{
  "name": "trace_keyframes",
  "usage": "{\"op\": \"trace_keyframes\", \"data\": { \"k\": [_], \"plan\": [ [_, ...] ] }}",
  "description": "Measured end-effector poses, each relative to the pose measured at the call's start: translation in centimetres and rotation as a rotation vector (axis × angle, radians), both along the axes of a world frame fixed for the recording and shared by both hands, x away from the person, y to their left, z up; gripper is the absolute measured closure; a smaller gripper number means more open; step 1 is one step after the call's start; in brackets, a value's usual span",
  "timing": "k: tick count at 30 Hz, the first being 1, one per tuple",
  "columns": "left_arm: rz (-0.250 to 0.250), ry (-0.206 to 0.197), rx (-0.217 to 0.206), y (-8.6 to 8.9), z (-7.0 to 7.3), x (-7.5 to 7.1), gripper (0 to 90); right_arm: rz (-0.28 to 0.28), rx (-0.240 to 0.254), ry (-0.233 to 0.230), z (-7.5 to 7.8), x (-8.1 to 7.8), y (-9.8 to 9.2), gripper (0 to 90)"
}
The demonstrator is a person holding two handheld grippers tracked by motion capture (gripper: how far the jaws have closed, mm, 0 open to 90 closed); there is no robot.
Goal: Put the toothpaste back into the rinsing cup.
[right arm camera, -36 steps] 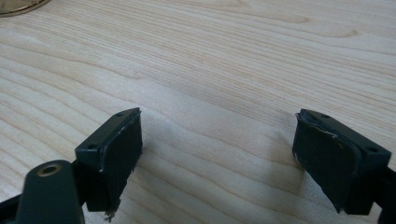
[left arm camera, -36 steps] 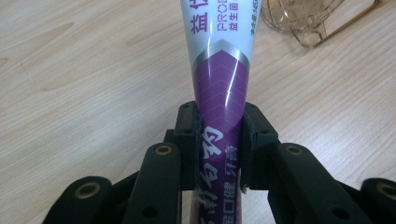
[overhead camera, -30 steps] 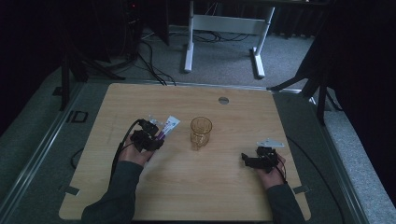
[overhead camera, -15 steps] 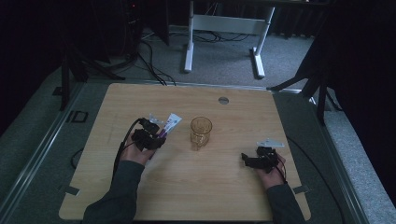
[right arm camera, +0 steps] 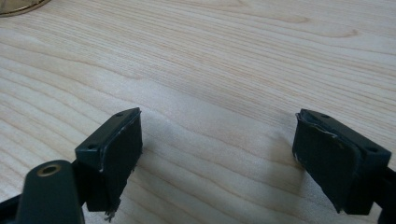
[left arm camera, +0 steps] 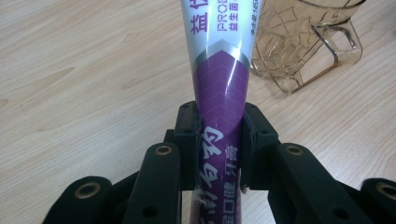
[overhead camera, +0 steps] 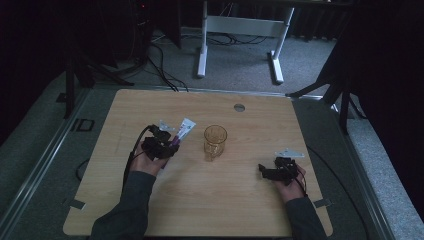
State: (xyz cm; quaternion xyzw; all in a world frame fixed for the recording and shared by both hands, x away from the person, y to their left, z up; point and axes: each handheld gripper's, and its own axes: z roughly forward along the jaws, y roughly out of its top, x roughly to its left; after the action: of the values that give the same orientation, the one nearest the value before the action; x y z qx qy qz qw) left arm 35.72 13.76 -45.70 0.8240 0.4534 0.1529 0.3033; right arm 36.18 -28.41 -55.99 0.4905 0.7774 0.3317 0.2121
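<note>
A purple and white toothpaste tube (left arm camera: 223, 93) sticks out from between the jaws of my left gripper (left arm camera: 219, 144), which is shut on it. Seen from above, that gripper (overhead camera: 167, 144) holds the tube (overhead camera: 183, 130) just above the table, tilted toward an amber glass mug (overhead camera: 215, 142) standing near the middle. The mug (left arm camera: 303, 42) is close to the tube's right in the left gripper view, handle facing the camera. My right gripper (overhead camera: 264, 171) rests low over the table at the right, open, with bare wood between its jaws (right arm camera: 217, 154).
The wooden table (overhead camera: 210, 200) has a round cable hole (overhead camera: 239, 107) near its far edge. A white desk frame (overhead camera: 240, 30) and cables stand on the carpet beyond. Metal rails run along the table's left and right sides.
</note>
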Motion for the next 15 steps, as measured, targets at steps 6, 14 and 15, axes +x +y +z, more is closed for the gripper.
{"op": "trace_keyframes", "data": {
  "k": [6,14,15],
  "plan": [
    [-0.003,-0.022,-0.011,-0.13,0.12,-0.04,72.2,0.000,0.000,0.000,0.00,0.00,0.00,15.7],
    [-0.004,-0.037,-0.020,-0.26,0.29,-0.02,72.2,-0.001,0.001,0.001,0.01,0.00,0.01,15.7],
    [-0.003,-0.039,-0.024,-0.28,0.30,-0.02,72.2,0.000,0.000,0.001,0.00,0.00,0.00,15.7]
  ]
}}
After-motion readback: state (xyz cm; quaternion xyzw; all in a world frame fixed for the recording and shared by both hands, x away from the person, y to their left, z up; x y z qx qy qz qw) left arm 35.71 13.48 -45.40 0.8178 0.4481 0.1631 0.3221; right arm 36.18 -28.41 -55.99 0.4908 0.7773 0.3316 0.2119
